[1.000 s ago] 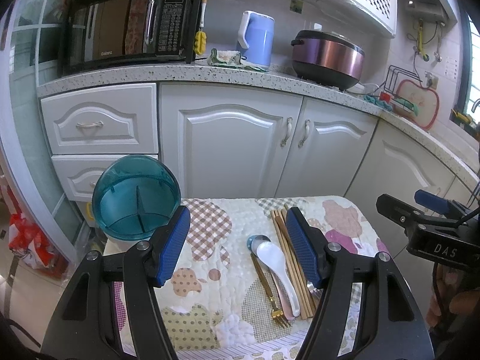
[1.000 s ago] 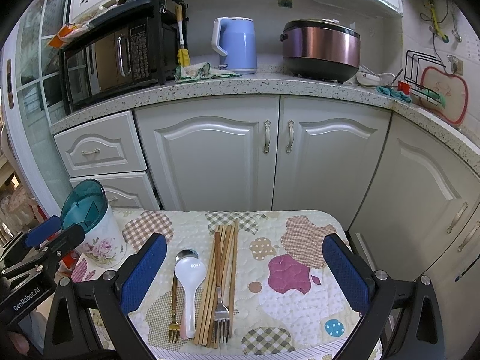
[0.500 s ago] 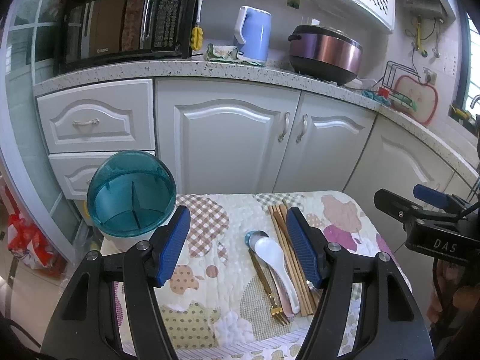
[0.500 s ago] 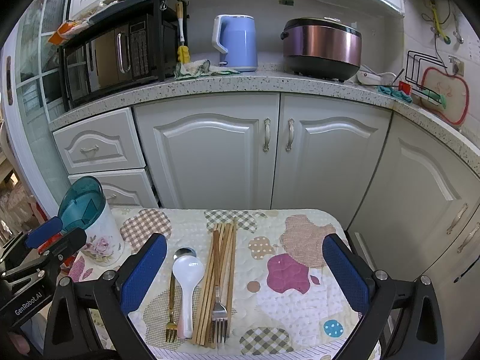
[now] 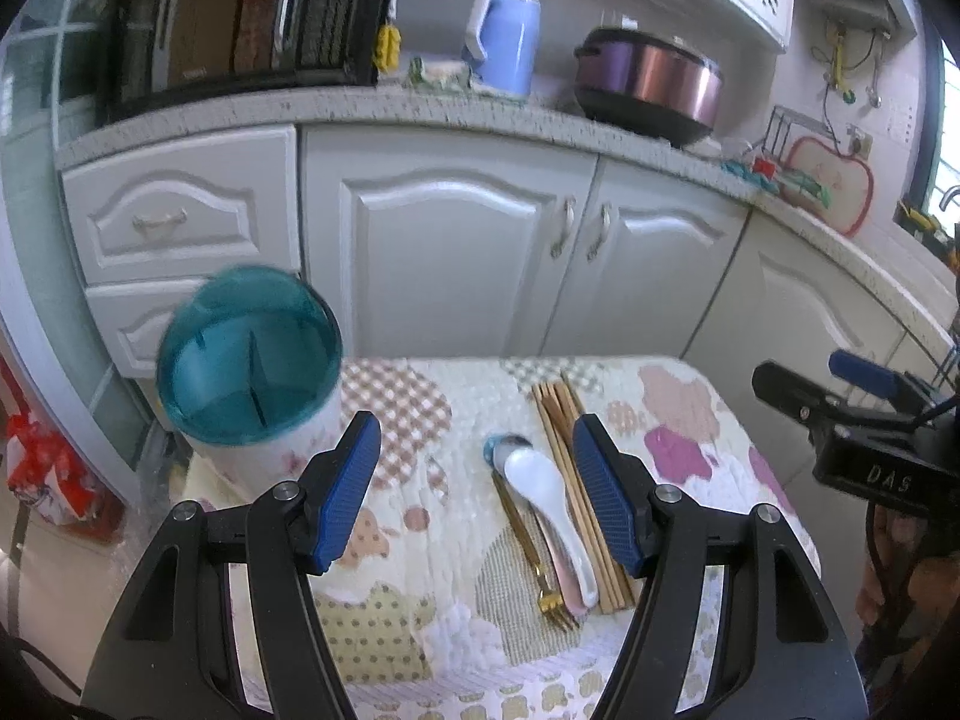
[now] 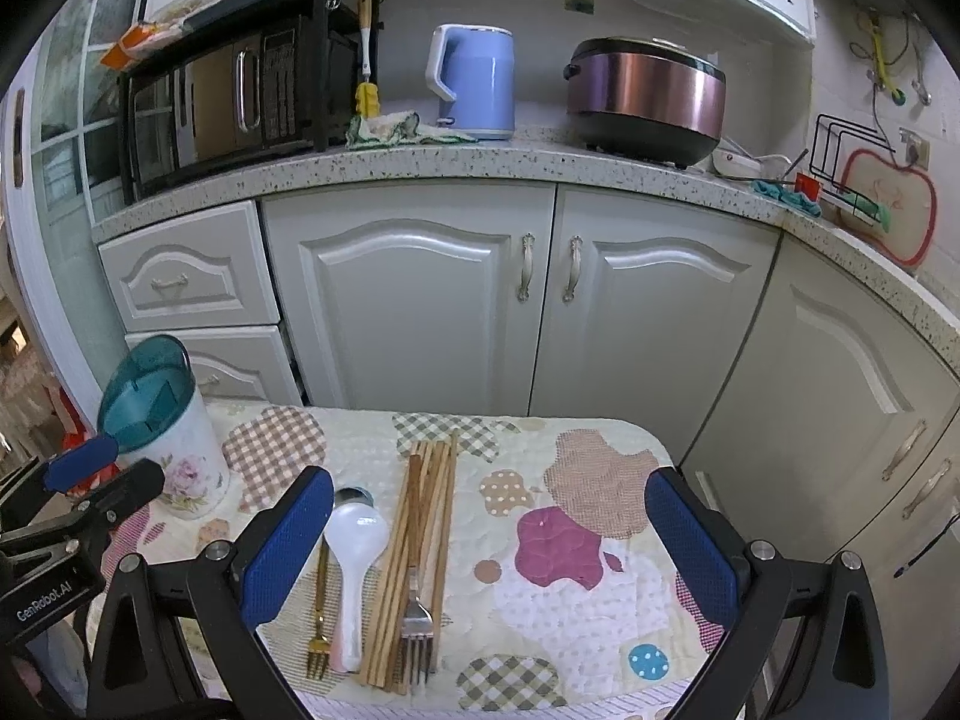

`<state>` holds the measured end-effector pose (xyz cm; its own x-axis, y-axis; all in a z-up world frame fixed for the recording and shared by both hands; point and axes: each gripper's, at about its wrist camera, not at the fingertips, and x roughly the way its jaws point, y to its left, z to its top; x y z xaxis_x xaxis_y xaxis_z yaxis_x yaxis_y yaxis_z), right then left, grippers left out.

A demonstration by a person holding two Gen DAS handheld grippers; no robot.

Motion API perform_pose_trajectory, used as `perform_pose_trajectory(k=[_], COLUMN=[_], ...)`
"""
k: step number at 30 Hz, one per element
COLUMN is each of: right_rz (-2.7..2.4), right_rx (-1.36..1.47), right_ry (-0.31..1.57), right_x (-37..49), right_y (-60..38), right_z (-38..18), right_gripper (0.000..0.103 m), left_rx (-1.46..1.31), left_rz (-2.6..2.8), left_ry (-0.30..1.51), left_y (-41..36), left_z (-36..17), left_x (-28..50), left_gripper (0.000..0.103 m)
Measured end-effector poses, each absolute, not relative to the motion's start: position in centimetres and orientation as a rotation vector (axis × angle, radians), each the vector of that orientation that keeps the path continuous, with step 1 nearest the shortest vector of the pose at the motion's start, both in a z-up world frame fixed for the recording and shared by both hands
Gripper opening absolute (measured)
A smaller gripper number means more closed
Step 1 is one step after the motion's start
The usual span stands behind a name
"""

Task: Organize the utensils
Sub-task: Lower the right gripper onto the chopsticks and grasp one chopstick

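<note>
Utensils lie side by side on a patchwork-covered table (image 6: 570, 606): a white ceramic spoon (image 6: 354, 546) (image 5: 549, 510), a gold fork (image 6: 318, 642), a bundle of wooden chopsticks (image 6: 423, 528) (image 5: 570, 456) and a silver fork (image 6: 416, 630). A white floral holder with a teal divided top (image 5: 246, 360) (image 6: 159, 420) stands at the table's left. My left gripper (image 5: 477, 480) hovers open above the table, with the spoon and gold fork seen between its fingers. My right gripper (image 6: 489, 546) is open wide over the table, nothing touching its pads.
White kitchen cabinets (image 6: 540, 300) stand just behind the table. On the counter above are a microwave (image 6: 240, 96), a blue kettle (image 6: 474, 84) and a rice cooker (image 6: 648, 96). A hand (image 5: 894, 570) holds the right gripper's body at the right edge of the left wrist view.
The left wrist view has tipped slightly, so the holder and utensils sit a little lower and nearer in frame. The right gripper has stayed put. Both grippers remain open.
</note>
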<state>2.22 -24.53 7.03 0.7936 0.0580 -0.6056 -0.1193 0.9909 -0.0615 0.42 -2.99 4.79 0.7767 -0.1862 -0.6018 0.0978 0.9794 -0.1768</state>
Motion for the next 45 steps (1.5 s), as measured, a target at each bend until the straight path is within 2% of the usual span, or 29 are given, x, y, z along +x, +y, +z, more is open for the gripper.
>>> perform_pose_trajectory(k=[7,12,13,15,19,21,23,27,32,34,35,36,45], right_rz=[0.124,0.196,0.209,0.231,0.295,0.318,0.34,0.382,0.4,0.41,0.418,0.427,0.456], right_rx=[-0.104,-0.058,-0.055,-0.062,-0.05,-0.058,-0.065,-0.079,-0.09,-0.086,-0.074,-0.058,0.061], right_ry=[0.71,0.802,0.822,0.864,0.91,0.93,0.95,1.001,1.055,1.048,1.056,1.06,1.005], right_x=[3.8,5.9,6.4,7.3,9.2,10.3,11.6,14.3,17.3,17.8,18.0,17.9,13.5], right_y=[-25.1,-25.6,-25.6,-25.5,-24.9,-24.4,-23.8,-22.4,-21.1,-20.9,-21.0,-21.2,-25.9], right_z=[3.9,0.6,-0.2,-1.6,-3.5,-4.2,-4.9,-6.3,-8.1,-8.1,-8.0,-7.9,-5.3], right_gripper=[0.102,0.077,0.074,0.056,0.049,0.045,0.043,0.029,0.02,0.013,0.011,0.01,0.009], left_rx=[-0.108,-0.103,-0.101,-0.085,-0.071,-0.073,-0.085,-0.091,-0.064,-0.058,-0.048,-0.044,-0.104], left_rz=[-0.192,-0.256,-0.26,-0.267,-0.278,-0.279,-0.286,-0.293,-0.299,-0.301,-0.301,-0.305,-0.372], left_ry=[0.747,0.861,0.878,0.912,0.944,0.971,0.988,1.021,1.03,1.032,1.03,1.029,1.019], left_y=[-4.2,-5.2,-5.2,-5.6,-6.3,-6.6,-6.7,-6.8,-7.3,-7.4,-7.3,-7.2,-4.6], left_z=[1.9,-1.5,-2.1,-3.4,-5.2,-6.2,-6.8,-7.6,-8.2,-8.3,-8.3,-8.3,-6.9], left_x=[1.3,2.9,3.3,4.1,5.7,6.7,7.7,9.1,10.1,10.4,10.4,10.4,7.6], left_gripper=[0.067,0.065,0.063,0.053,0.047,0.04,0.04,0.039,0.036,0.03,0.022,0.016,0.011])
